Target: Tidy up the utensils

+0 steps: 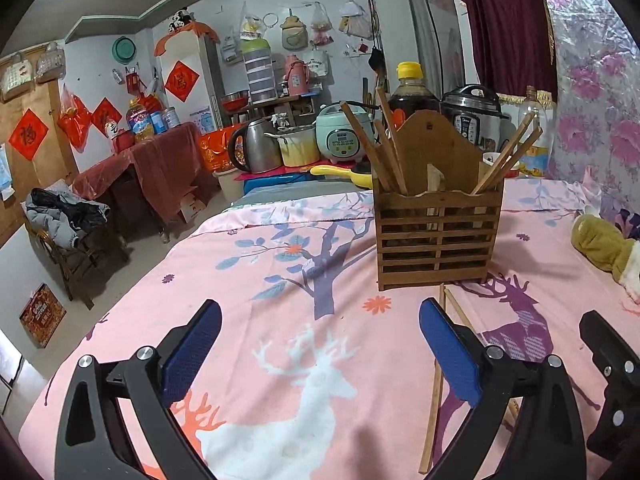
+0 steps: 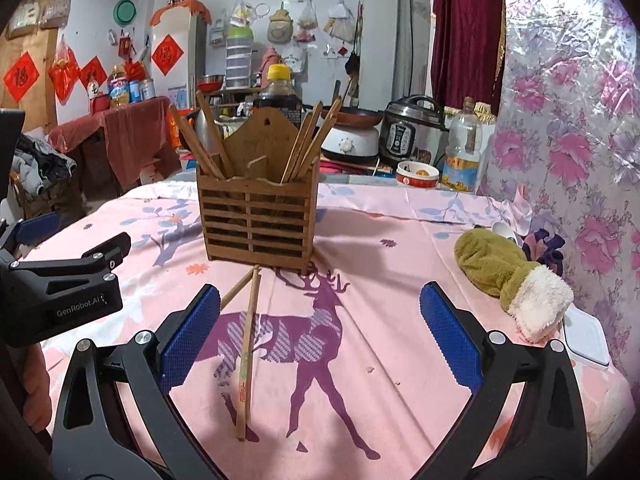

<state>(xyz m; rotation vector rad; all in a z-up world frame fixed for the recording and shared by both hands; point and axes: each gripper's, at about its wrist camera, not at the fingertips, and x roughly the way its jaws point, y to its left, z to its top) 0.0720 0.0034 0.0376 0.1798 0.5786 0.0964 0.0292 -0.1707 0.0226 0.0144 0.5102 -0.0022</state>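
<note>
**Both grippers spread wide, loose chopsticks lying under the right one**

Your left gripper (image 1: 320,344), with its blue-padded fingers (image 1: 192,356) wide apart and nothing between them, hangs over the left-hand part of the pink deer-print cloth (image 1: 248,292) that covers the table. From its own camera the two loose brown wooden chopsticks (image 1: 434,392) sit off past its right finger, partly hidden behind it, so this tool is the farther one.

Move across to the middle: the slatted brown wooden utensil holder (image 2: 258,220) stands upright on the cloth, ahead of both tools, toward the far edge. Chopsticks already lean in its left and right compartments.

Your right gripper (image 2: 320,340) is likewise fully spread and empty. The loose pair lies on the cloth just inside its left finger (image 2: 188,340). Their long axis runs nearly straight away from you, near ends low in the view, far ends almost touching the foot of the holder and converging there. One stick is partly hidden behind that left finger.

So the right tool looks better placed. Because the sticks run along your fingers' direction, closing across them should work; you would likely need to shift slightly left first to centre them.

Further right, an olive-green plush mitten with a white cuff (image 2: 508,276) lies near the right edge, well apart from the chopsticks.
</note>
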